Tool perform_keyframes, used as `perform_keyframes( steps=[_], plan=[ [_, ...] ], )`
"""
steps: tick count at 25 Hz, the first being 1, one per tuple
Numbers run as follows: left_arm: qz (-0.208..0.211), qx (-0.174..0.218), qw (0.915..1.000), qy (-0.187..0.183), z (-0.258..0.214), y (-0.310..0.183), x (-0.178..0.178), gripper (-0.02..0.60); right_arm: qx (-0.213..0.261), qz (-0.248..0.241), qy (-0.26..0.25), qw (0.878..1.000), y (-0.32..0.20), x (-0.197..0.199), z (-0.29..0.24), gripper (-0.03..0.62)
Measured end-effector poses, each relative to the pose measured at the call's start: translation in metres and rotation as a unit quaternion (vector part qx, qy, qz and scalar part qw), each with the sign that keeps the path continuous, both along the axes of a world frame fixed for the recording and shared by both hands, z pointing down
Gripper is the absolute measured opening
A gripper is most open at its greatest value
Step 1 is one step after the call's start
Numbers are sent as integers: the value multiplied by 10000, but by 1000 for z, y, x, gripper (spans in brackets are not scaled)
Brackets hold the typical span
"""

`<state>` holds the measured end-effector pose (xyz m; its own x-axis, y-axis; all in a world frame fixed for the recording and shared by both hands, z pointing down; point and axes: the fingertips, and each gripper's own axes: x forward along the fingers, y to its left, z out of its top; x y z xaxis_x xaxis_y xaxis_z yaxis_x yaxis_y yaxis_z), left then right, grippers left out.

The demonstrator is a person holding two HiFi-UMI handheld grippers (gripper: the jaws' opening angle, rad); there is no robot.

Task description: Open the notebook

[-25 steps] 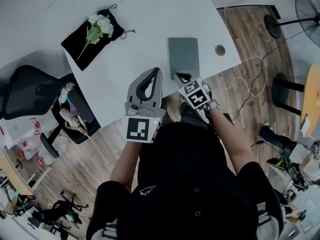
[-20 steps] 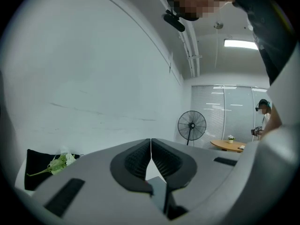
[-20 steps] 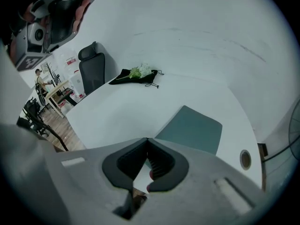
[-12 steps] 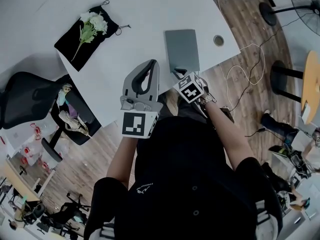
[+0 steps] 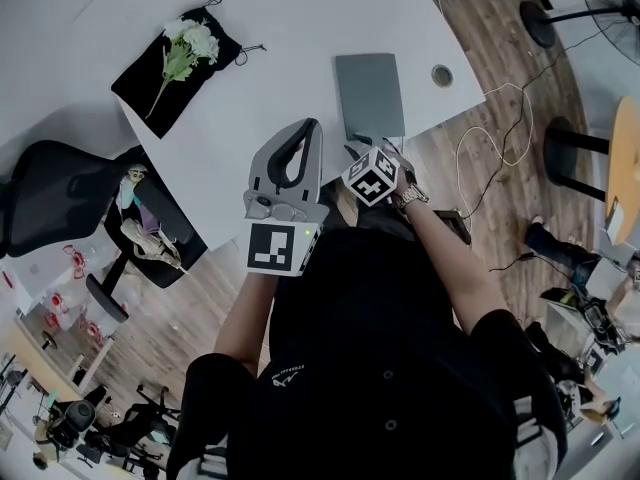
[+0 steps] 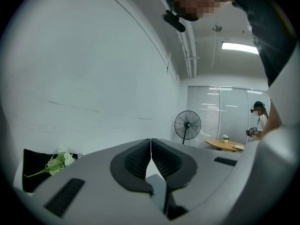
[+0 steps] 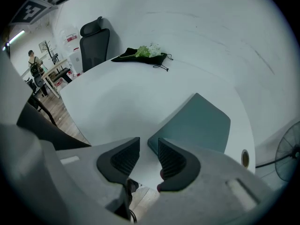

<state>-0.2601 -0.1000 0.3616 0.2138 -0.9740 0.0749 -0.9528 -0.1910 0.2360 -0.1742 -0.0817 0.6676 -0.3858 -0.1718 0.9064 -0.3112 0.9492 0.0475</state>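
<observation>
A closed grey-green notebook (image 5: 370, 96) lies flat near the front edge of the white table (image 5: 290, 18). My right gripper (image 5: 359, 148) tilts steeply down at the notebook's near left corner. In the right gripper view the jaws (image 7: 149, 146) stand a little apart, having just been opening; the notebook (image 7: 197, 125) has its corner just beyond the gap and nothing is pinched. My left gripper (image 5: 306, 128) is held level over the table edge left of the notebook, with its jaws (image 6: 150, 142) shut and nothing between them.
A black cloth with white flowers (image 5: 175, 53) lies at the table's far left. A round cable hole (image 5: 441, 75) sits right of the notebook. A black office chair (image 5: 60, 208) stands left of the table. Cables trail on the wooden floor (image 5: 500, 158).
My right gripper has sunk toward the notebook's near corner and tipped steeper. The left gripper has stayed about where it was.
</observation>
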Motion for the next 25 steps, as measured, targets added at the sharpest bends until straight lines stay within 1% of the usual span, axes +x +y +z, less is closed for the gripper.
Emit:
perform_keyframes(
  steps=[6, 12, 16, 21, 25],
  plan=[
    [-83, -11, 10000, -18, -1, 6, -5, 8, 355, 38, 157, 9992, -6, 0, 4, 107],
    [-156, -27, 9999, -10, 0, 13, -8, 8, 550, -31, 308, 9980, -7, 1, 9, 106],
    [-183, -35, 9998, -8, 1, 17, -9, 8, 686, 115, 304, 9971, -11, 5, 7, 106],
    [-245, 4, 9997, -41, -1, 19, -12, 8, 817, 158, 215, 9963, -14, 5, 0, 105],
    [-303, 27, 9995, -36, -2, 23, -12, 8, 926, 122, 149, 9955, -11, 6, -7, 75]
  ],
)
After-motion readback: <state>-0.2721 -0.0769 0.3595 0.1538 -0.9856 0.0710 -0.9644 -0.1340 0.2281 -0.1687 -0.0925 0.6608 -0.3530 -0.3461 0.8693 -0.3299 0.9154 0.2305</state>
